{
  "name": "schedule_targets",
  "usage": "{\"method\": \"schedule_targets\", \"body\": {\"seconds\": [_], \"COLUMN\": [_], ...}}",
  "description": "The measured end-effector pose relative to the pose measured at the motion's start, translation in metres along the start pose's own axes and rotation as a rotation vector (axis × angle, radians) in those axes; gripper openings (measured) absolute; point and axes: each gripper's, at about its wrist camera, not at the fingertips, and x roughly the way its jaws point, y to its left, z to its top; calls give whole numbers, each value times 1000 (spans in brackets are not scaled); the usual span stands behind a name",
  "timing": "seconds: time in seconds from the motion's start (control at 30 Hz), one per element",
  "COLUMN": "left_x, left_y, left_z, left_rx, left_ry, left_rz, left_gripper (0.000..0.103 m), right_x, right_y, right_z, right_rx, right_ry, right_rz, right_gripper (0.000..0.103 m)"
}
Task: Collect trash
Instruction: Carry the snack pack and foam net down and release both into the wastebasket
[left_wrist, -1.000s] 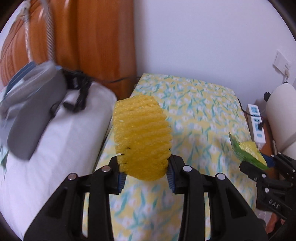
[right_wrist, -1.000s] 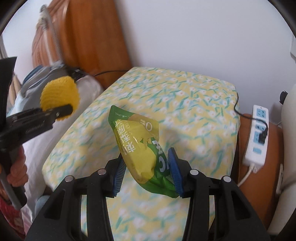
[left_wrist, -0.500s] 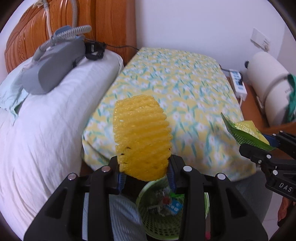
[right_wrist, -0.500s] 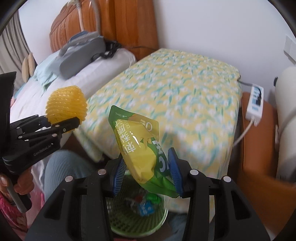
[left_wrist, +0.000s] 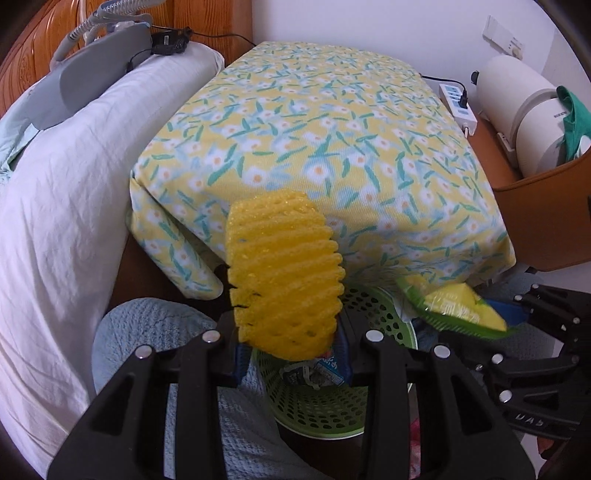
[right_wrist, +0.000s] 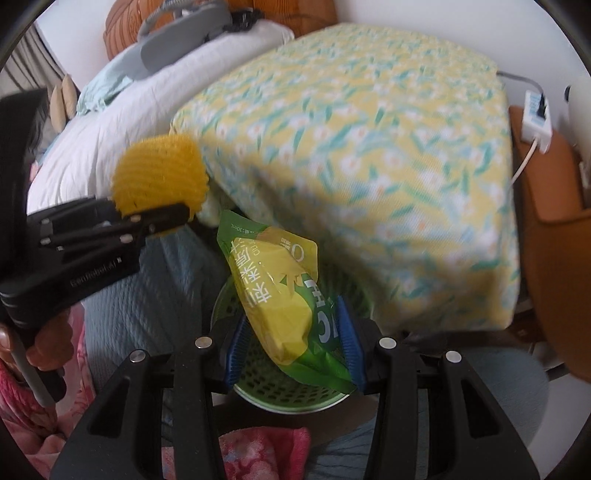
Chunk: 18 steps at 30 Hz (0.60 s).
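My left gripper (left_wrist: 293, 354) is shut on a yellow foam fruit net (left_wrist: 282, 273), held upright above a green perforated trash basket (left_wrist: 321, 410); the net also shows in the right wrist view (right_wrist: 159, 184). My right gripper (right_wrist: 293, 347) is shut on a green and yellow snack packet (right_wrist: 277, 288), held over the same basket (right_wrist: 288, 395). The packet also shows at the right of the left wrist view (left_wrist: 458, 306). A crumpled wrapper (left_wrist: 314, 371) lies in the basket.
A yellow floral-covered table (left_wrist: 314, 122) stands just beyond the basket. A white pillow (left_wrist: 66, 177) with a grey device (left_wrist: 88, 70) lies left. A white power strip (left_wrist: 458, 103), a white cylinder appliance (left_wrist: 524, 107) and an orange container (left_wrist: 546, 206) are right. Blue-clad knees (left_wrist: 155, 332) flank the basket.
Both grippers have pulled back from the table and dropped lower with their loads. The green basket has come into view beneath them.
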Motion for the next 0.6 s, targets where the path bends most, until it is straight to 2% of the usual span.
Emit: {"method": "schedule_targets", "body": {"seconds": [0.3, 0.37, 0.43, 0.6], "left_x": [8, 9, 10, 12], "left_y": [1, 0, 0, -3], "left_z": [-4, -5, -6, -8], "left_rx": [9, 11, 12, 20], "left_ry": [18, 22, 26, 35], "left_rz": [4, 5, 1, -2], "left_gripper": [36, 36, 36, 36], "right_x": [21, 23, 21, 8], "right_y": [10, 10, 9, 3], "right_z": [-14, -13, -15, -16], "right_rx": [-45, -42, -30, -14], "right_ry": [64, 69, 61, 22], "right_rz": [5, 8, 9, -17], "right_gripper": [48, 60, 77, 87]}}
